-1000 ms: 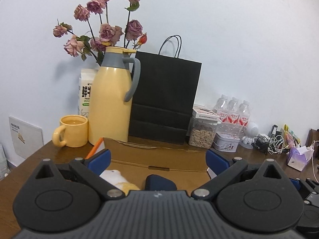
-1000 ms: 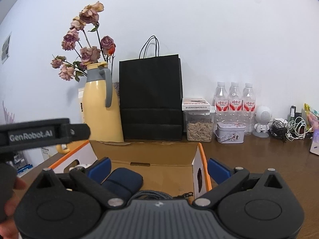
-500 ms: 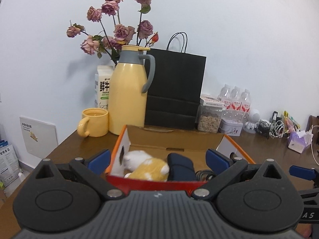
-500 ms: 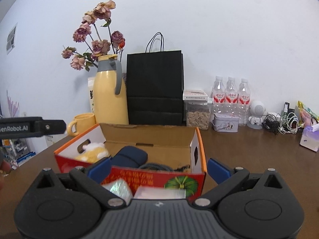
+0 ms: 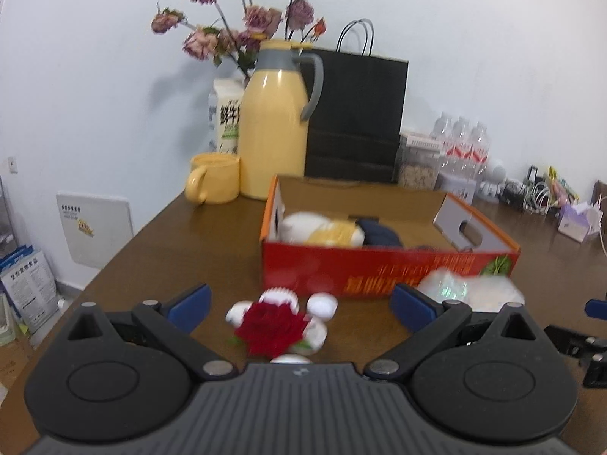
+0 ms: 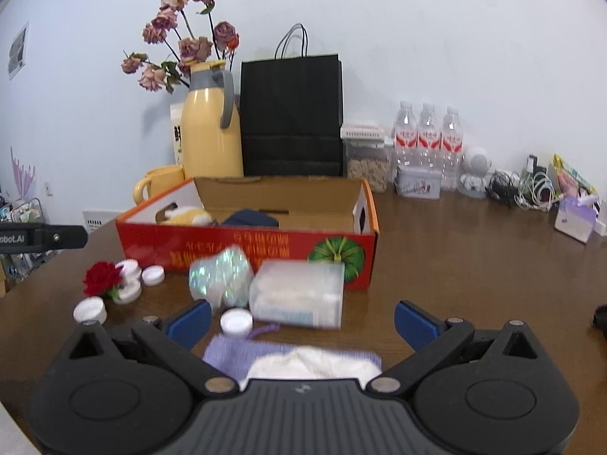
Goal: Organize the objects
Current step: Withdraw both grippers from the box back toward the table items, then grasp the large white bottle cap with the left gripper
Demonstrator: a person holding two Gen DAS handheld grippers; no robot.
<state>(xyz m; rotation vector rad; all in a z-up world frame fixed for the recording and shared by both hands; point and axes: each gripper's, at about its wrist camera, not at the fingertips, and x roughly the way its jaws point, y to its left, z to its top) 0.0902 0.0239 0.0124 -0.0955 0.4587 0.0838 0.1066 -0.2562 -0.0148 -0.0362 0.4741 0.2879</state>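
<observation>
- Your left gripper (image 5: pixel 299 301) is spread wide with nothing between its fingers; it hangs above the table (image 5: pixel 182 250), pointing at the red rose (image 5: pixel 274 326).
- Your right gripper (image 6: pixel 303 316) is likewise spread and empty, low over the purple pouch (image 6: pixel 242 352) and the white cloth (image 6: pixel 315 364) lying on it.
- Done so far, judging by the lay: the red box (image 6: pixel 246 252) already holds a yellow-and-white plush toy (image 5: pixel 322 229) and a dark blue item (image 5: pixel 379 233) — roughly a small share of the job.
- Left to do: the rose and the white caps (image 6: pixel 153 275) around it, one stray cap (image 6: pixel 236 321) near the pouch, the iridescent bag (image 6: pixel 222 275), the clear plastic container (image 6: pixel 299 294) lying on its side, plus pouch and cloth. All sit on the table in front of the box, outside it.
- Box interior: the right half looks free; the plush toy and the blue item crowd the left end.
- Edges: the box's near wall and the raised flap (image 5: pixel 461 223) at its right end stand in your path — you would need to lift over them.
- Open room: bare table lies right of the box; the back wall is crowded with the yellow jug (image 6: pixel 210 132), black bag (image 6: pixel 292 113) and bottles (image 6: pixel 426 136).
- The table's left edge is close to the rose cluster, so sweep inward there.
</observation>
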